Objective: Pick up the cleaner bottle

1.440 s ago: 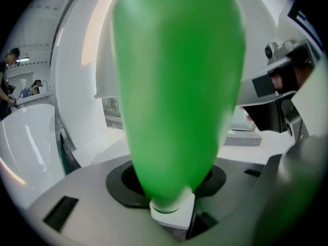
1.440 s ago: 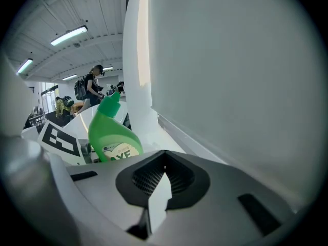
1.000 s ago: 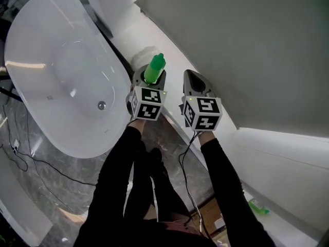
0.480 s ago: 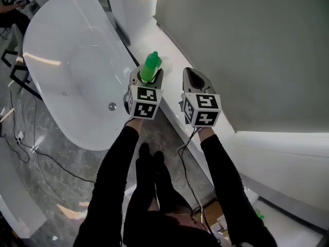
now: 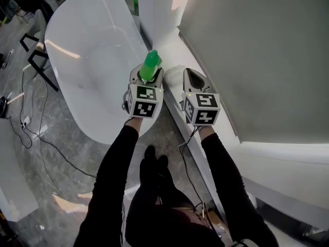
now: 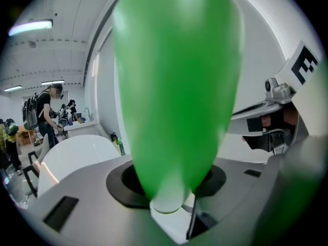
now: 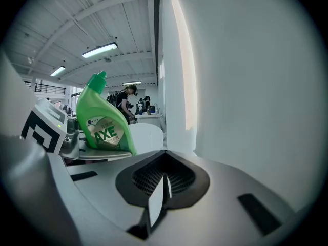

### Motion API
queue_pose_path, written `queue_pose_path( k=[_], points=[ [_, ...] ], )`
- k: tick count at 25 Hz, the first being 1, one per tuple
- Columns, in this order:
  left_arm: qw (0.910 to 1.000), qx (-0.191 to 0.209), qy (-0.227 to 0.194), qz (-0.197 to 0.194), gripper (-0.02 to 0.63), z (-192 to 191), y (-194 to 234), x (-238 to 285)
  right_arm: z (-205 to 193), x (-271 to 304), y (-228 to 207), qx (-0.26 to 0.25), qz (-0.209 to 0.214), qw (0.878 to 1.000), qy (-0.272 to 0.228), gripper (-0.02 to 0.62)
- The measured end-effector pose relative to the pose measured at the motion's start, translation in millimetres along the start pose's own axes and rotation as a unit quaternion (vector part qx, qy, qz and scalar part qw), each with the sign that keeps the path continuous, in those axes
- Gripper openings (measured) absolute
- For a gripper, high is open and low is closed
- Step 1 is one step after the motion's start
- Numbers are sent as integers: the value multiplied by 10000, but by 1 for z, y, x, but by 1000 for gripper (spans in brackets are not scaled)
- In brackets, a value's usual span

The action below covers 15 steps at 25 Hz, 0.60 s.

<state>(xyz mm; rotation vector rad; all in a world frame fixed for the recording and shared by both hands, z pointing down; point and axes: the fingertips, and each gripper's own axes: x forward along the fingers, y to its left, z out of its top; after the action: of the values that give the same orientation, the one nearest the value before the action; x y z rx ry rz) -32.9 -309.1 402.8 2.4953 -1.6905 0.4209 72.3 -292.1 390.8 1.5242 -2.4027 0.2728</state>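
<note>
From where I stand, the left gripper point(image 5: 146, 76) has its jaws clamped on the green plastic cleaner bottle point(image 5: 151, 65). The bottle is held roughly upright, cap on top, clear of any surface. The white oval bathtub point(image 5: 87, 45) spreads away toward ten o'clock. At three o'clock of the left gripper, the right gripper point(image 5: 191, 77) has its jaws pressed together on nothing. It hangs by the white ledge point(image 5: 172, 50) under the grey wall point(image 5: 257, 45).

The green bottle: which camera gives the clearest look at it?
The right gripper view: it shows the green bottle side-on, cap and label included. The head view shows only its top poking out of the left gripper. The left gripper view is too close: a green mass between the jaws.
</note>
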Motion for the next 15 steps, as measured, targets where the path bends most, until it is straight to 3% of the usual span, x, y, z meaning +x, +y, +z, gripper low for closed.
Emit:
queue_pose_path(
  k=[15],
  points=[
    [9961,-173,175,847,196,-14,90,-77,25,30,106,-321,891,9955,-25,2]
  ],
)
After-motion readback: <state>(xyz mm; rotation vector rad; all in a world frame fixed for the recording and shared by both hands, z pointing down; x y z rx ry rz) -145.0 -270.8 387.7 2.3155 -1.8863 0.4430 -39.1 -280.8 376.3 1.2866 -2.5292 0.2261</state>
